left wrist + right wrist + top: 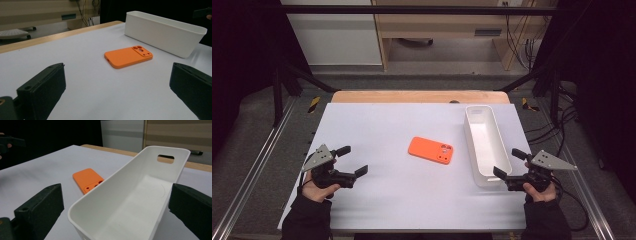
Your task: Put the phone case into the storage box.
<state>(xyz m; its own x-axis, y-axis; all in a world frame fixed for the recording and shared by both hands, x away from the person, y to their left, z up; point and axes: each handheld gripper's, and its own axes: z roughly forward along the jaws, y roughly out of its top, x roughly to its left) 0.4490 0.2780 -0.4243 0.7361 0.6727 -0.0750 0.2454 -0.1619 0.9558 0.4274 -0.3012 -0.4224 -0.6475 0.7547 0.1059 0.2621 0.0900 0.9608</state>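
Landmark: orange phone case (431,150), lying flat near the middle of the white-covered table (377,200), camera cut-outs facing up. In the high view its cut-out end points toward the white bin.

White bin (487,141): long, narrow, open-topped, just to the right of the case and apart from it, long axis running away from the person. In the right gripper view its inside is bare, and a slot handle is cut in the far end wall.

Left tongs (351,161): held in the person's left hand (318,186), well to the left of the case and nearer the person. Jaws spread wide, nothing between them. In the left gripper view, the case (128,56) and the bin (165,33) lie ahead between the two black jaws, well beyond their tips.

Right tongs (509,164): held in the person's right hand (539,190), to the right of the case on the far side of the bin, at the bin's near end. Jaws spread wide, holding nothing. In the right gripper view the bin (130,202) sits between the jaws; I cannot tell whether either jaw touches its wall. The case (88,180) shows beyond the bin's left wall, partly hidden by it.

Wooden table edge shows beyond the white cover, far side from the case.
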